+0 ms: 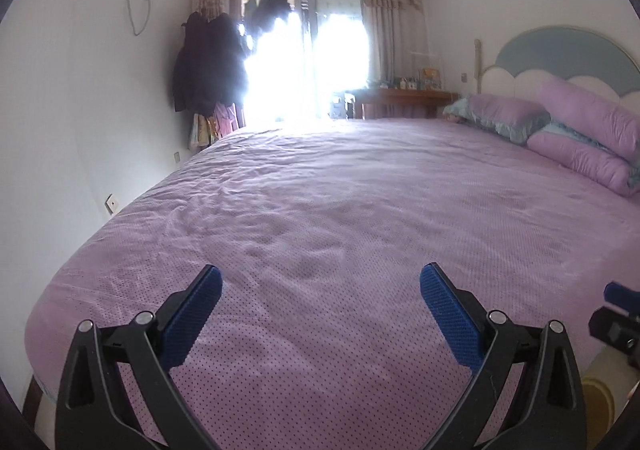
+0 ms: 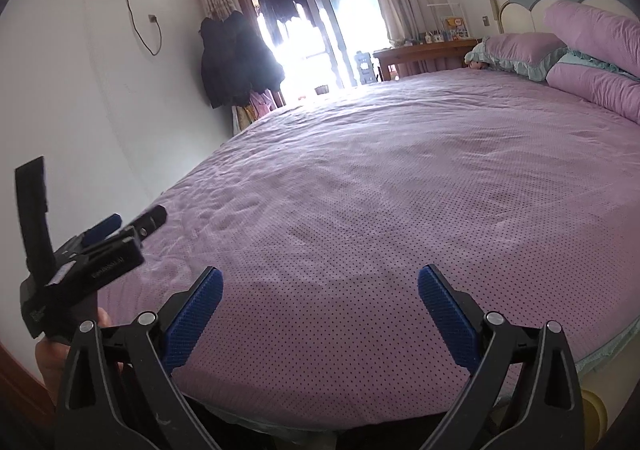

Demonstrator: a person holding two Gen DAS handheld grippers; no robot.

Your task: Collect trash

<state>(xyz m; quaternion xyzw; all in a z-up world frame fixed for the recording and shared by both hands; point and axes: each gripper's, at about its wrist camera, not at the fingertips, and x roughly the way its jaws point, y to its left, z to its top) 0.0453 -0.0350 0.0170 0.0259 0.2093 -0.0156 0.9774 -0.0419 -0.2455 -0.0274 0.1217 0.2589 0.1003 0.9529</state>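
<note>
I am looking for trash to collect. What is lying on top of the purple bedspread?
On the purple bedspread only pillows lie, near the headboard. No trash shows. Anything behind the pillows is hidden.

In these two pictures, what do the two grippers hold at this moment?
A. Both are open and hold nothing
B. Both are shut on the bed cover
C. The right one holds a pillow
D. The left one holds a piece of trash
A: the left gripper and the right gripper each show blue pads spread wide, with only the dotted purple bed cover visible between them.
</note>
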